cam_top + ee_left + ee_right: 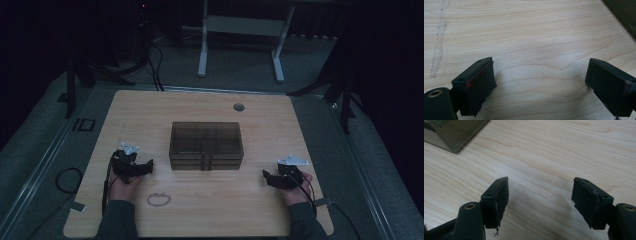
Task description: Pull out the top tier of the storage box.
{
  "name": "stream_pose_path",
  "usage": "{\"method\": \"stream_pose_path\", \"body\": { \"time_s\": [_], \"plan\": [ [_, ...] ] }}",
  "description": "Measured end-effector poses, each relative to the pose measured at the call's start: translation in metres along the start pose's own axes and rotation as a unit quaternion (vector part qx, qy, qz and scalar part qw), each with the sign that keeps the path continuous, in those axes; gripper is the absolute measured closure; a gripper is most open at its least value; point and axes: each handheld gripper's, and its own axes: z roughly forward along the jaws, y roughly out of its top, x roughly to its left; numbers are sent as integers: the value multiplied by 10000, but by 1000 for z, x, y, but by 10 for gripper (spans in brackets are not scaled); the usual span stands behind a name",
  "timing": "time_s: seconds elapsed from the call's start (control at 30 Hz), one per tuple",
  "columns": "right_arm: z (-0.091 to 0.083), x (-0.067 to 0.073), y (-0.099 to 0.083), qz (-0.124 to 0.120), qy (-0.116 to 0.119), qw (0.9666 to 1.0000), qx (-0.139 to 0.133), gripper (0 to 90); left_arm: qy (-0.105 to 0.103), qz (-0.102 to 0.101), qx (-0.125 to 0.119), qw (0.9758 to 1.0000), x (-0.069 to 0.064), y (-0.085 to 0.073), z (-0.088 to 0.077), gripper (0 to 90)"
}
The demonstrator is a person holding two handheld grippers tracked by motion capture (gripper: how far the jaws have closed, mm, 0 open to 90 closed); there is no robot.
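Wood table (150,115) w/ cable hole (239,107), ring mark (159,199), white desk frame (202,55) behind

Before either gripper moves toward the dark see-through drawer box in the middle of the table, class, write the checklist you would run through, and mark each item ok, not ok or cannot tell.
1. Left gripper open with nothing between its jaws: ok.
2. Right gripper open with nothing between its jaws: ok.
3. Dark see-through plastic drawer box sits square on the light wooden table, apart from both grippers: ok.
4. Bare table between each gripper and the box: ok.
5. Box drawers all pushed in: cannot tell, too dark.
6. Thin looped mark near the left hand is a loose thing or a stain: cannot tell.
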Motion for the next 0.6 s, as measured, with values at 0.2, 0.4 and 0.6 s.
{"method": "stream_pose_path", "body": {
  "time_s": [0.2, 0.4, 0.6],
  "plan": [
    [-3, 6, 2, -216, -155, 9996, 29, 321, 0, 0, 2, 10000, 0, 0, 0, 91],
    [-6, 12, 5, -389, -242, 9989, 55, 354, 0, -1, -1, 10000, 0, 0, 0, 92],
    [-9, 16, 7, -530, -327, 9981, 34, 439, 0, 0, 0, 10000, 0, 0, 0, 92]
  ]
}}
